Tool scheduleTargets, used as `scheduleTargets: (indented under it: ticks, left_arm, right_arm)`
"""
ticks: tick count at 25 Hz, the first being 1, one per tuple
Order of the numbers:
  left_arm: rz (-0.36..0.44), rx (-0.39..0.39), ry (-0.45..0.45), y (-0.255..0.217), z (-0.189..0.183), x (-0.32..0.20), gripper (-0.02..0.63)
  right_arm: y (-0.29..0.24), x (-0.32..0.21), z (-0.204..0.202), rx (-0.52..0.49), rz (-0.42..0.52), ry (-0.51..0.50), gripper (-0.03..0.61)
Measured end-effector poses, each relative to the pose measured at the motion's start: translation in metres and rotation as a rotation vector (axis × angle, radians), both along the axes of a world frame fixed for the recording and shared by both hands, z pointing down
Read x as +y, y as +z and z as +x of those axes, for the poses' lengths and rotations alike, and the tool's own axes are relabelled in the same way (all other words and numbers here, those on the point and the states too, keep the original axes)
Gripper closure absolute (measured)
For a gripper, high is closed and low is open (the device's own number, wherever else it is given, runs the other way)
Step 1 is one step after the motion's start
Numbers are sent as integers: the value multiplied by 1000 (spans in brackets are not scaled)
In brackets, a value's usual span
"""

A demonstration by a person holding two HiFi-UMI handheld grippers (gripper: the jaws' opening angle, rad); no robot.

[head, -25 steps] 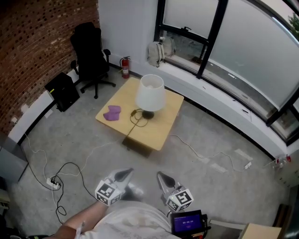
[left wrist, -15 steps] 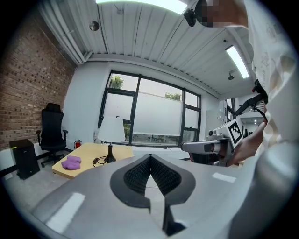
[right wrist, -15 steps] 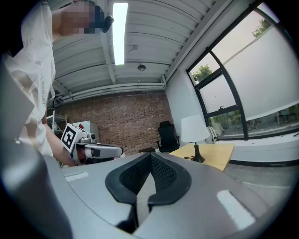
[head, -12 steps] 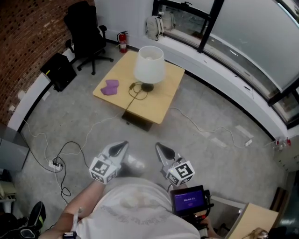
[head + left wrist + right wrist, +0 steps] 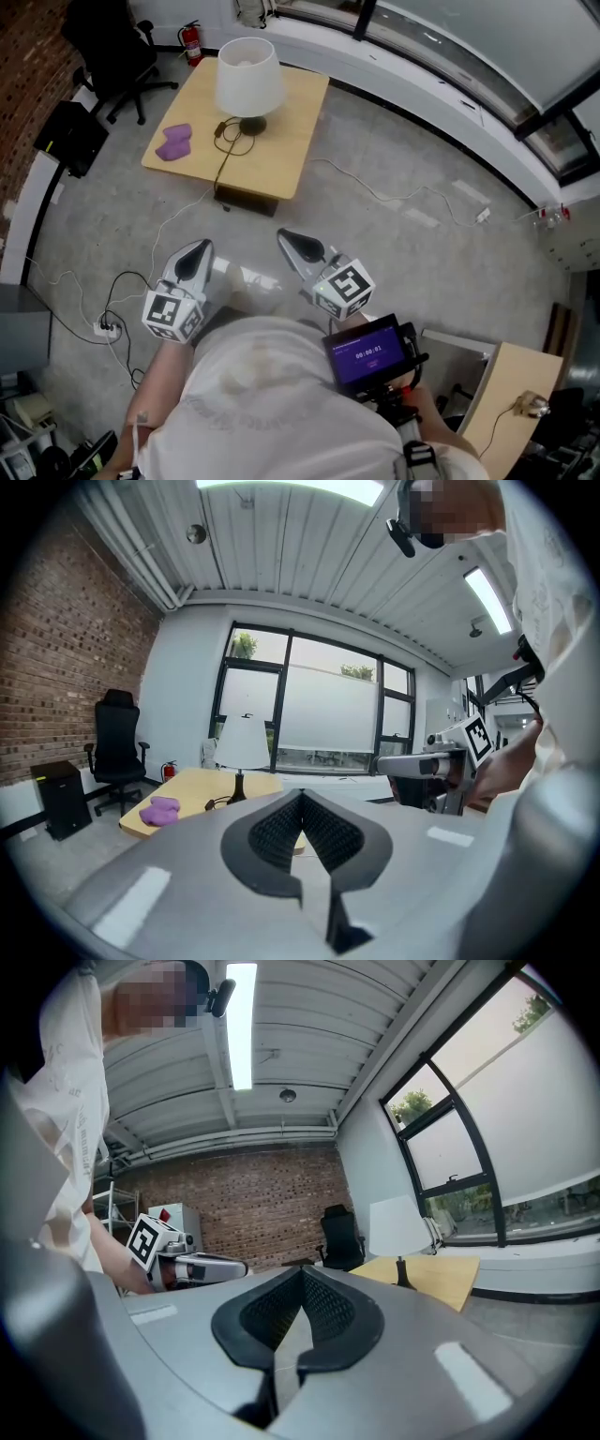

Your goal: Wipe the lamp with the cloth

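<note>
A lamp [image 5: 248, 77] with a white shade stands on a low wooden table [image 5: 281, 141] well ahead of me; its dark cord trails over the table's front edge. A purple cloth [image 5: 173, 142] lies on the table to the lamp's left. My left gripper [image 5: 194, 254] and right gripper [image 5: 291, 242] hover close to my body over the grey floor, both far from the table. Each is shut with nothing between its jaws. The left gripper view shows the lamp [image 5: 241, 747] and the cloth [image 5: 159, 809] in the distance; the right gripper view shows the lamp [image 5: 398, 1229].
A black office chair [image 5: 108, 47] and a red fire extinguisher [image 5: 190, 41] stand beyond the table by the brick wall. A black box [image 5: 67, 138] sits at the left. Cables and a power strip [image 5: 103, 328] lie on the floor at left; a white cable [image 5: 403, 197] runs right.
The table, lamp and cloth have slid up and left in the head view. Both grippers have moved forward over the floor, still shut and empty.
</note>
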State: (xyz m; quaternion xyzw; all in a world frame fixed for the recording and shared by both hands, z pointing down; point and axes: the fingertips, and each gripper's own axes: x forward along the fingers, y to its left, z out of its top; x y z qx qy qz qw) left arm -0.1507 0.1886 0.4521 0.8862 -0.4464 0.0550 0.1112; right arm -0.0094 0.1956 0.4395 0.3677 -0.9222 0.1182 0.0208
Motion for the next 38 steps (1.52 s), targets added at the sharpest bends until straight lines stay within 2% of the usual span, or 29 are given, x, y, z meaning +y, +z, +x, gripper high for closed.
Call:
scheduleTargets:
  ticks: [8, 14, 21, 27, 38]
  left_arm:
    - [-25, -4, 5, 9, -9, -27, 612]
    - [-45, -7, 61, 17, -3, -52, 612]
    - [-37, -13, 102, 20, -13, -93, 612]
    - [-21, -4, 153, 16, -19, -128, 612]
    - [-13, -4, 211, 13, -59, -168, 612]
  right_arm:
    - [3, -22, -9, -2, -13, 5, 565]
    - [9, -40, -5, 1, -44, 57, 565]
    - [13, -71, -17, 7, -63, 89, 565]
    - [6, -107, -29, 14, -40, 126, 565]
    - [-5, -146, -69, 40, -17, 171, 565]
